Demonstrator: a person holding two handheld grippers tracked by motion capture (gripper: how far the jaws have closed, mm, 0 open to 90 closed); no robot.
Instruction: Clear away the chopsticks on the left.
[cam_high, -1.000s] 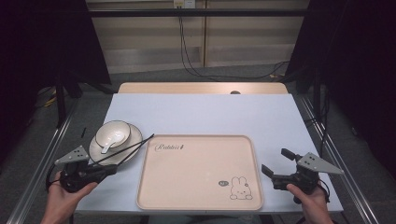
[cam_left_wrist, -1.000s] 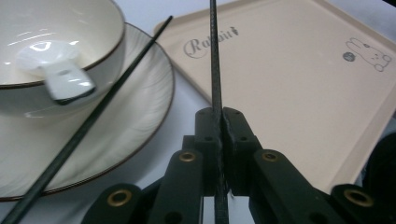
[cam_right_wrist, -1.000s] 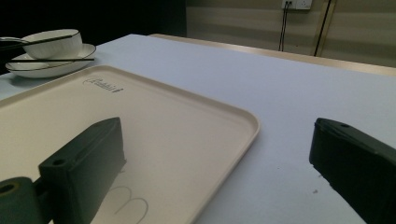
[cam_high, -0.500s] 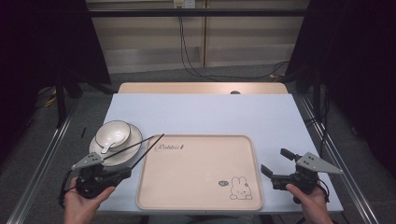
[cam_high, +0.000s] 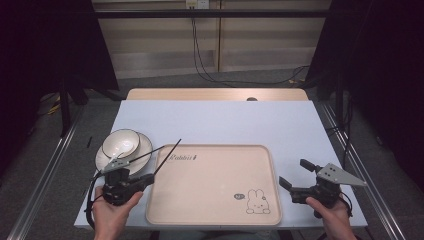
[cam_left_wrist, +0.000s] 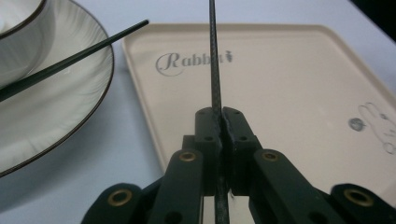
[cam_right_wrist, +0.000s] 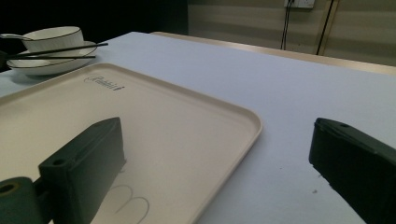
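Left gripper clenched on one thin, stiff, light, slippery chopstick near its butt end, tip toward 1 o'clock over the tray; grip flat, mid-pad, or it pivots.

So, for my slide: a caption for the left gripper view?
Left tongs clamp one black chopstick over the beige tray.

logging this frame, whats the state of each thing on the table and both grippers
left gripper: jaws shut on one chopstick
held chopstick: lifted, tip over the tray's corner
other chopstick: lying across the plate
bowl: upright on the plate
plate: flat on the table, beside the tray
tray: flat, nothing lying on it
right gripper: jaws open, holding nothing
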